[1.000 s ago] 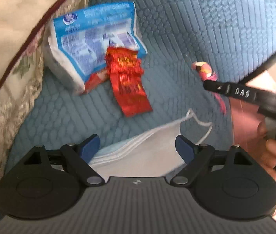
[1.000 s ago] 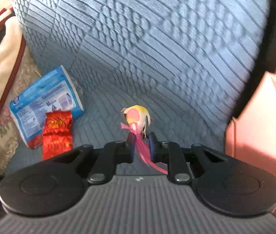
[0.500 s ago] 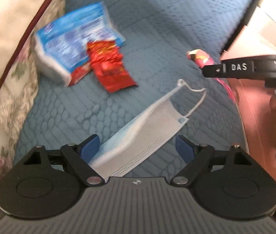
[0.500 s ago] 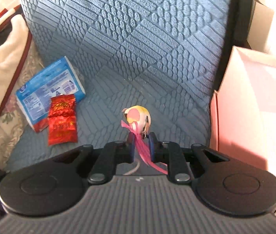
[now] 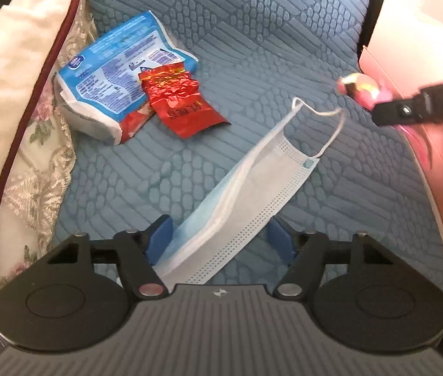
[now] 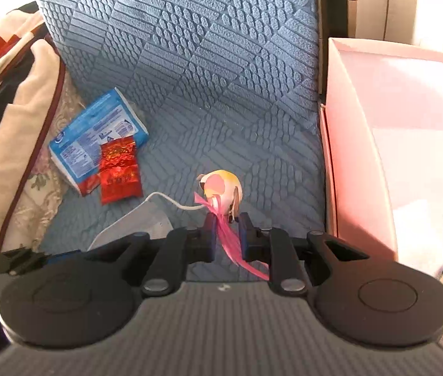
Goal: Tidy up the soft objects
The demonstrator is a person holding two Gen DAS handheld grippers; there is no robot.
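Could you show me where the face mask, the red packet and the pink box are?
face mask (image 5: 246, 206): left wrist view, on its white pleated middle.
red packet (image 5: 179, 103): left wrist view, on the crinkled foil centre.
pink box (image 6: 350, 163): right wrist view, on its near side wall.

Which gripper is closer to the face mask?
Left. The face mask lies between the left gripper's closing fingers. The right gripper is off to the side by the pink box, shut on a small pink toy.
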